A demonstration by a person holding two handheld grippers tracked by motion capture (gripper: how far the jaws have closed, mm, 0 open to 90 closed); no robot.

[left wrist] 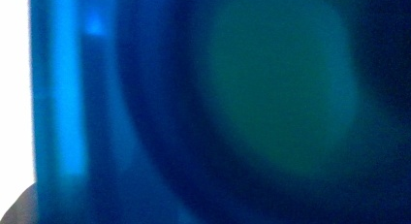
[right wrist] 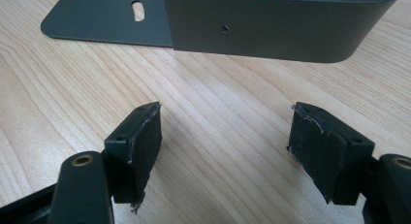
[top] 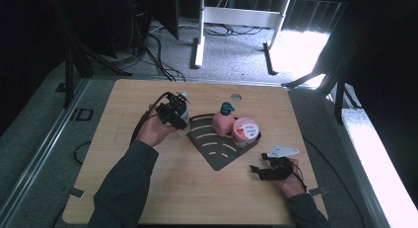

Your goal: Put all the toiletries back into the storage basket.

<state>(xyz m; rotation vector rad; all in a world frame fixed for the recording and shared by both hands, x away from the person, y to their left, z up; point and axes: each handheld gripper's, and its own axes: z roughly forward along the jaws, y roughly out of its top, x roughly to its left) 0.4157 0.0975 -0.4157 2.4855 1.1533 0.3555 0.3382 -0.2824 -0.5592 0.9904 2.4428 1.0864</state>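
Observation:
My left gripper (top: pixel 176 114) is shut on a blue bottle (top: pixel 183 99) with a silvery cap, holding it upright just off the left edge of the dark corner rack (top: pixel 217 150). In the left gripper view the bottle (left wrist: pixel 242 112) is a blue-green blur right against the lens, hiding the jaws. My right gripper (top: pixel 257 162) rests on the table to the right of the rack. In the right gripper view the right gripper (right wrist: pixel 225 117) is open and empty, its pads (right wrist: pixel 145 132) aimed at the rack's outer wall (right wrist: pixel 271 25).
Inside the rack stand a pink pump bottle (top: pixel 224 120) and a jar with a pink lid (top: pixel 245 130). A round hole (top: pixel 236 96) sits near the table's far edge. Bare wood (top: pixel 197 188) lies between the two hands.

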